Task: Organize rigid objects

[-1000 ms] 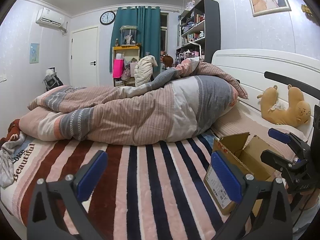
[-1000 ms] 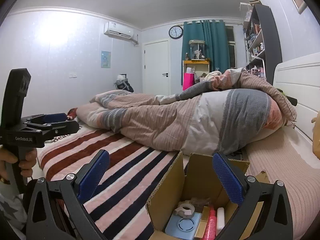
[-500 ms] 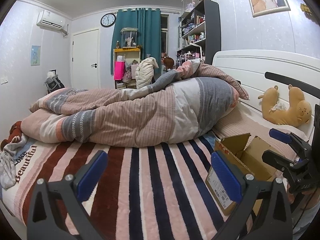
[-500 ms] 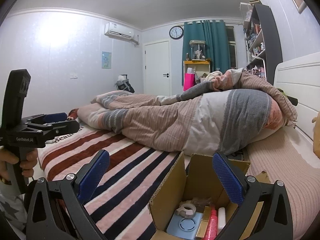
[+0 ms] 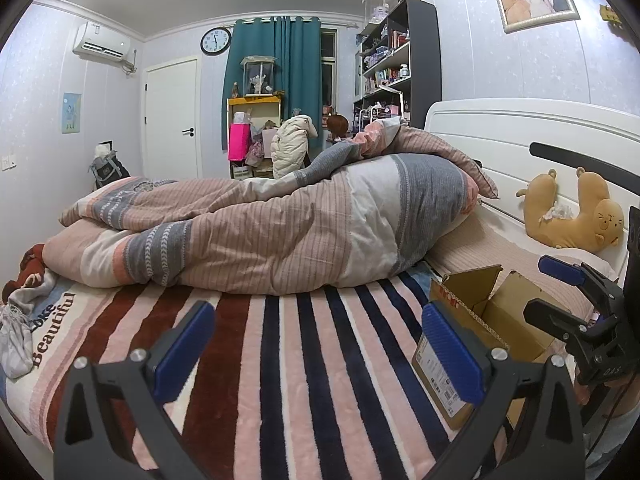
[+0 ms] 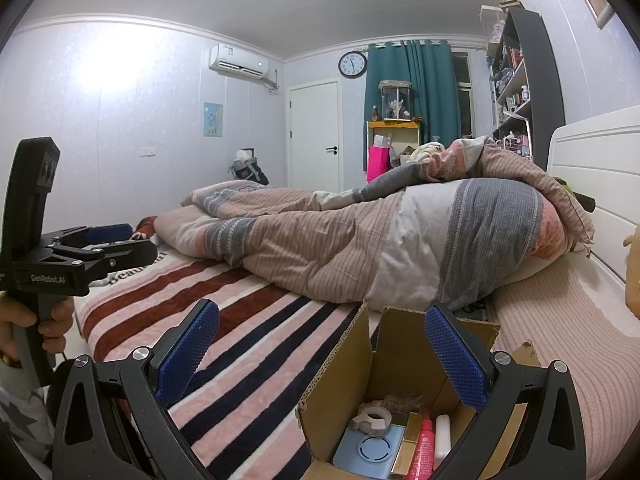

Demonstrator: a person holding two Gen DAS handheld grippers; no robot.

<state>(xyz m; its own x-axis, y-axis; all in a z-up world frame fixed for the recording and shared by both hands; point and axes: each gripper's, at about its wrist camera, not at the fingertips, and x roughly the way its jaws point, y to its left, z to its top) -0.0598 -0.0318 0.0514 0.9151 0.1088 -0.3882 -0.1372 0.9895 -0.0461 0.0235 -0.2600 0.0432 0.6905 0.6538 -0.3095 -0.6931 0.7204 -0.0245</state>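
An open cardboard box (image 6: 352, 380) stands on the striped blanket; it also shows in the left wrist view (image 5: 496, 320). Inside it lie a tape dispenser (image 6: 374, 418), a light blue flat case (image 6: 370, 450), a gold stick (image 6: 408, 446), a pink bottle (image 6: 425, 448) and a white tube (image 6: 442, 436). My right gripper (image 6: 320, 352) is open and empty, hovering just above the box; it also shows in the left wrist view (image 5: 560, 288). My left gripper (image 5: 316, 348) is open and empty above the blanket, left of the box; it also shows in the right wrist view (image 6: 112, 240).
A rumpled pink and grey duvet (image 5: 260, 232) lies across the bed behind the box. A yellow plush toy (image 5: 572, 212) leans on the white headboard (image 5: 520, 128). A grey cloth (image 5: 16, 332) lies at the bed's left edge. Shelves and a door stand beyond.
The left wrist view has shifted slightly right and forward over the blanket. The right gripper has moved a little closer over the box. Both grippers stayed open.
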